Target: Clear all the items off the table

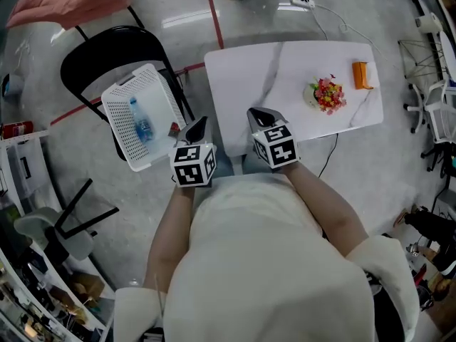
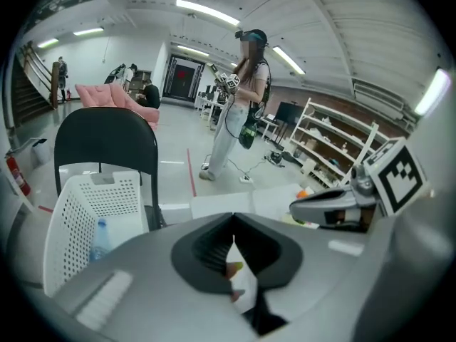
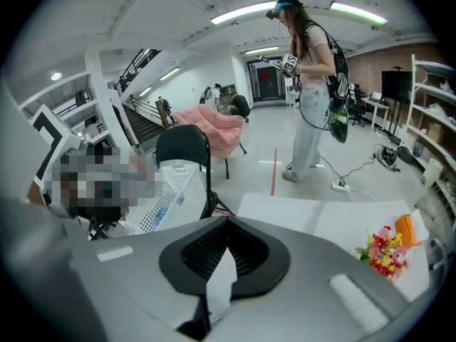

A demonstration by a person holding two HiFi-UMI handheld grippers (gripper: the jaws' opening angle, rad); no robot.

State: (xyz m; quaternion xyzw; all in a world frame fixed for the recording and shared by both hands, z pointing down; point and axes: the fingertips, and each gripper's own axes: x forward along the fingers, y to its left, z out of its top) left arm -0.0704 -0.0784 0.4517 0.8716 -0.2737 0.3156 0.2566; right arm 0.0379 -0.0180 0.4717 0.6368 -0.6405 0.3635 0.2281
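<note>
A bunch of red and yellow flowers [image 1: 328, 95] [image 3: 385, 251] and an orange item [image 1: 363, 75] [image 3: 405, 228] lie at the far right of the white marble table [image 1: 285, 63]. My left gripper [image 1: 203, 120] [image 2: 233, 223] hangs off the table's near left corner, beside the white basket [image 1: 117, 95] [image 2: 78, 205]. Its jaws meet at the tips and hold nothing. My right gripper [image 1: 258, 112] [image 3: 228, 223] is over the table's near edge, shut and empty. In the basket lie a water bottle [image 1: 141, 123] [image 2: 101, 237] and a small red thing [image 1: 174, 129].
The basket rests on a black chair [image 1: 107, 48] left of the table. A person [image 2: 235, 105] [image 3: 310, 91] stands beyond the table's far side, near a power strip [image 1: 303, 1] with cables on the floor. Another chair [image 1: 64, 226] stands at the left.
</note>
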